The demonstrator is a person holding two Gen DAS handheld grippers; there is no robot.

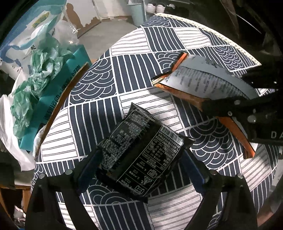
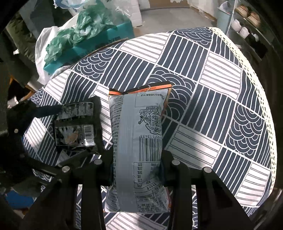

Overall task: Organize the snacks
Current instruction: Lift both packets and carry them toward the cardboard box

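- At the far left, beyond the worktop edge, a white bag [image 1: 21,53] and crumpled green plastic [image 1: 40,74] are seen resting on a teal box [image 1: 58,92].
- The worktop [image 1: 134,74] is covered by a cloth patterned in navy and white stripes and arches, with a pale lace edge at the far side.
- A black pack [image 1: 141,150] is seen lying print-side up on the cloth, left of the other pack and close beside it.
- The left gripper [image 1: 139,169] is pointed steeply down over the black pack, its jaws spread wide; the pack lies between the blue-padded fingers [image 1: 90,164], and whether the pads press on it cannot be told, since the pack's sides meet them only at its edges.
- In the right wrist view the left gripper's dark finger [image 2: 47,111] is seen beside the black pack [image 2: 77,127].
- To the right, a grey pack [image 2: 138,141] with an orange sealed end, a barcode and a QR code is held lengthwise.
- The right gripper [image 2: 137,174] is closed narrowly on the grey pack near its lower part, the pads pinching both sides.
- In the left wrist view the same grey pack [image 1: 203,79] is seen clamped in the right gripper [image 1: 230,100], its orange end tilted up.
- At the far right, beyond the worktop, a pale bin [image 2: 223,16] and a shelf of shoes [image 2: 247,14] are seen.
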